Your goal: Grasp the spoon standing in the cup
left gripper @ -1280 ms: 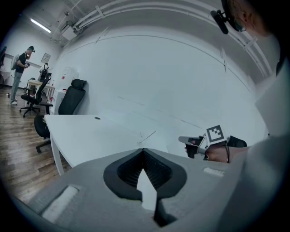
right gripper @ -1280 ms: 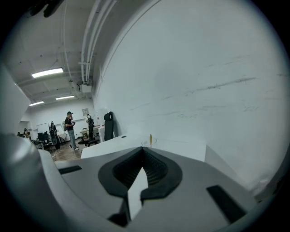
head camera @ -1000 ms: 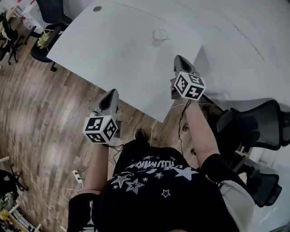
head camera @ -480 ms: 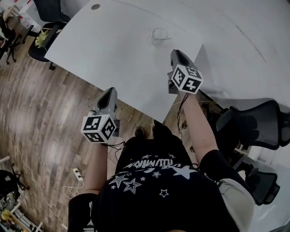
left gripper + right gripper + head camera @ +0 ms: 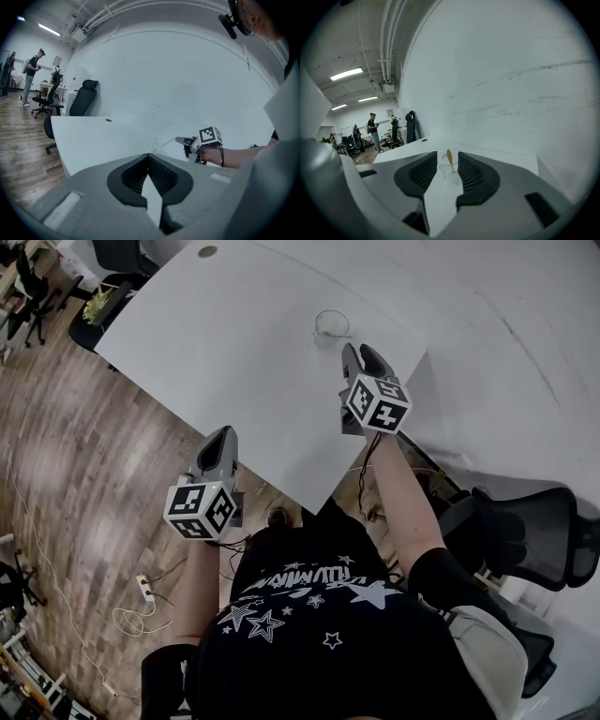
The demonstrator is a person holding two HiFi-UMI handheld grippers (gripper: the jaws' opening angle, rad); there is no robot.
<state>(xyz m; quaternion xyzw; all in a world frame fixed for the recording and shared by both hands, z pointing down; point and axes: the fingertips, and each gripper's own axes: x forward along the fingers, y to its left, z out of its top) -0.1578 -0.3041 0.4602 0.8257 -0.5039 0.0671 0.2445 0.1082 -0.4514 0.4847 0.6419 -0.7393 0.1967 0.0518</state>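
Right gripper view — one cup (image 5: 450,177), one spoon (image 5: 449,156) | right claw (image 5: 447,154) just opening, empty — cup seemingly ahead | left claw (image 5: 148,155) closed

head view | cup (image 5: 330,322): faint outline | spoon (image 5: 449,158): too small to tell

A small clear cup (image 5: 445,172) is standing upright and open-topped on the white bench (image 5: 234,352), sitting well in from the near edge and nearer the bench's right edge than its left in the head view. A slim yellow spoon (image 5: 449,158) is standing inside it with its oval bowl end uppermost near the rim. Its handle is running down to the cup's bottom, leaning slightly so the bowl is tipping left in the right gripper view.
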